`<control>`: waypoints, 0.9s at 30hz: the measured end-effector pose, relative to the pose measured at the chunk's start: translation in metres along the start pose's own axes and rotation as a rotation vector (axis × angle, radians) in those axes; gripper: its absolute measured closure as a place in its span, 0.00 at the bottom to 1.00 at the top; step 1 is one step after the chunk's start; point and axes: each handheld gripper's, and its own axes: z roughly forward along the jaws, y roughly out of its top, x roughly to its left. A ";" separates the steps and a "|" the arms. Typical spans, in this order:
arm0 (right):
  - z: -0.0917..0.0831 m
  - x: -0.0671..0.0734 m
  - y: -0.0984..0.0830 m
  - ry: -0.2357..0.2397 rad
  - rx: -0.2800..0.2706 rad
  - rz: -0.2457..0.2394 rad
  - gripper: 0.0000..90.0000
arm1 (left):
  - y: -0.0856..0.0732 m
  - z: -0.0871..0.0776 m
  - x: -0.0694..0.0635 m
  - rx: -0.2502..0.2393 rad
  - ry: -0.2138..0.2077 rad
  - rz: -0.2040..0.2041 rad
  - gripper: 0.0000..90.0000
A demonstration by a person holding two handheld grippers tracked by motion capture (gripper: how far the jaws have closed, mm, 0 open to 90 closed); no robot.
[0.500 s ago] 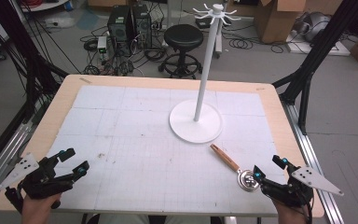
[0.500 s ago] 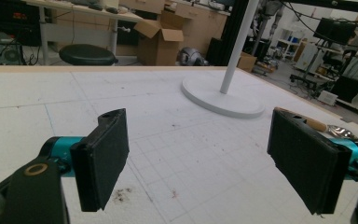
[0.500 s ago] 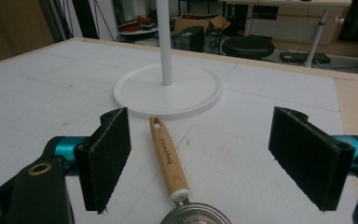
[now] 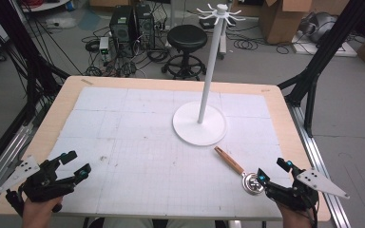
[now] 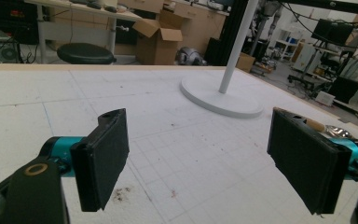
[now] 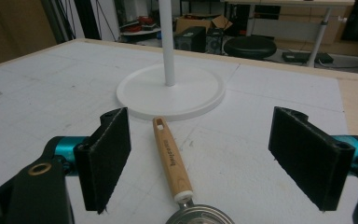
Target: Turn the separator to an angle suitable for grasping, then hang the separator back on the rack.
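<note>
Strainer (image 4: 243, 173), wooden handle: lay flat on bench (image 4: 123, 123) beside stand (image 4: 200, 122), handle between released jaws of right gripper (image 4: 273, 170), ready for grasping. Left gripper (image 4: 75, 164): released, empty, idle.

Table (image 4: 285, 123) carries white mat (image 4: 138, 142), stand (image 4: 200, 123), strainer (image 4: 240, 171).

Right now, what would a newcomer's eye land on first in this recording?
Probably the tall white stand with hooks on top, rising from its round base right of the table's middle. Next, the wooden-handled metal utensil lying flat just in front of that base, directly ahead of the open right tongs. The left tongs sit open at the near left corner.
</note>
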 end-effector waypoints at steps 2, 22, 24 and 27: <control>0.002 0.002 0.001 -0.001 -0.001 0.001 0.22 | 0.000 -0.001 0.002 -0.004 0.001 -0.003 0.23; 0.019 0.012 0.005 0.062 0.027 -0.045 0.20 | -0.003 0.005 0.000 0.030 -0.015 -0.007 0.24; 0.022 0.014 0.006 0.071 0.034 -0.056 0.20 | -0.004 0.004 -0.001 0.030 -0.016 -0.006 0.24; 0.030 0.014 0.008 0.085 0.049 -0.056 0.19 | -0.004 0.004 0.000 0.032 -0.014 -0.010 0.24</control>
